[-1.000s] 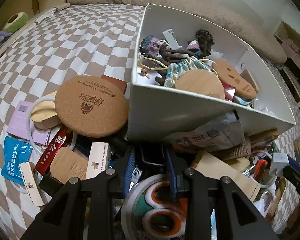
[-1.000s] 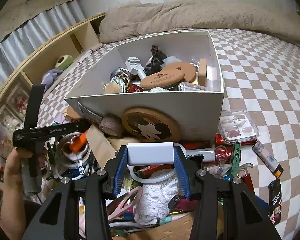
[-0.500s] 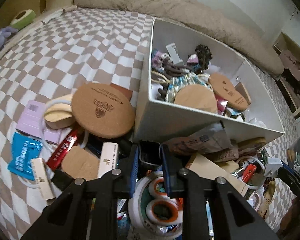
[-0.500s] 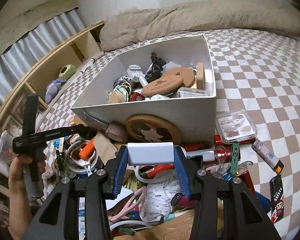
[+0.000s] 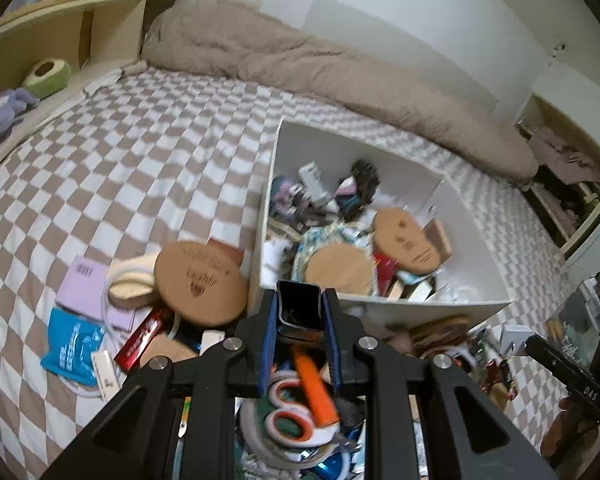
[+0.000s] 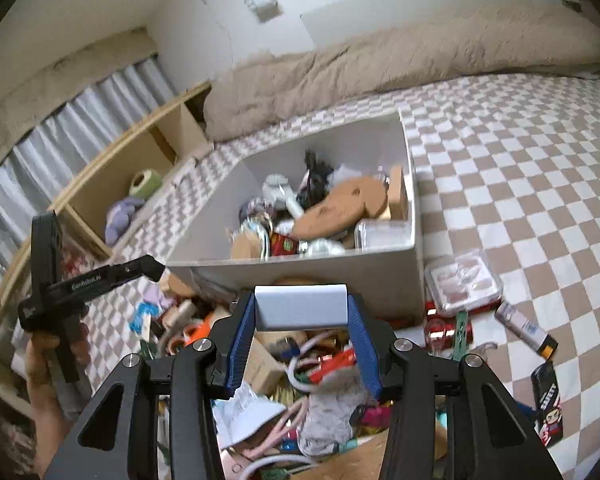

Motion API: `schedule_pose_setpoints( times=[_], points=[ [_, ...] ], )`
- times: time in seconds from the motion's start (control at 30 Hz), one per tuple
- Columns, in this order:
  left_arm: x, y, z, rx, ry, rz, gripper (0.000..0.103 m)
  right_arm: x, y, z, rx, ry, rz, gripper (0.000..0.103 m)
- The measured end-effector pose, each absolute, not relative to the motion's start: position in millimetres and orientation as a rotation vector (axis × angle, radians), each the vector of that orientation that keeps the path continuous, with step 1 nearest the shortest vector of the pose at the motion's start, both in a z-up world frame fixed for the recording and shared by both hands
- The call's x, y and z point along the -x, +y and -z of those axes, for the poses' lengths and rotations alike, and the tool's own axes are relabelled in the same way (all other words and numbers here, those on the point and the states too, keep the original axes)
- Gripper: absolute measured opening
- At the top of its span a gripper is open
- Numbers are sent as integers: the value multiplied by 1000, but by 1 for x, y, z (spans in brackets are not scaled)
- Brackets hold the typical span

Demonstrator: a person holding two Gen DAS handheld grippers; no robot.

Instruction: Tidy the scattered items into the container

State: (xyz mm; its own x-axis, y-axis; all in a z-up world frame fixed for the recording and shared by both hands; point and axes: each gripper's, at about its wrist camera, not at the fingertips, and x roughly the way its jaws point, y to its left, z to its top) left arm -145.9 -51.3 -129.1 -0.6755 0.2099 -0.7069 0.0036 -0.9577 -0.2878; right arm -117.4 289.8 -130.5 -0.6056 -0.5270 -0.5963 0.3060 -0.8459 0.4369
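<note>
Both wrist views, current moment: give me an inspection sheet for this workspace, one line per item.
Surface: bed with a brown-and-white checked sheet.
Job's things: white box already part filled; a cork disc lies inside it.
Clutter: a pile in front of the box, with a cork coaster, a blue packet and orange-handled scissors.
Grippers: left gripper shut on a small black clip-like item; right gripper shut on a white rectangular block.
Cables: white cord loops in the pile.
Surroundings: beige duvet, wooden shelf, curtain.
</note>
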Motion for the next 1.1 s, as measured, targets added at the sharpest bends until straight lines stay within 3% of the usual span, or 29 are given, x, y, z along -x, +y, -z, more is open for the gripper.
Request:
schedule_pose_setpoints(
  times=[0.67, 0.7, 0.73, 0.77, 0.8, 1.1],
  points=[
    [199, -31, 143, 1146, -373, -2820, 24, 131, 285, 123, -1011, -449, 2417, 47],
    [200, -32, 146, 1159, -371, -2821, 29, 132, 285, 123, -1012, -451, 2418, 47],
    [201, -33, 148, 1172, -372, -2829, 53, 133, 285, 123, -1012, -453, 2417, 47],
    [201, -35, 149, 1162, -396, -2812, 66, 133, 285, 122, -1011, -455, 2416, 47],
    [200, -37, 149, 1148, -434, -2786, 71, 134, 285, 121, -1010, -456, 2417, 47],
    [191, -43, 140, 1130, -463, -2789, 76, 158, 289, 115, -1032, -473, 2439, 47]
  ],
)
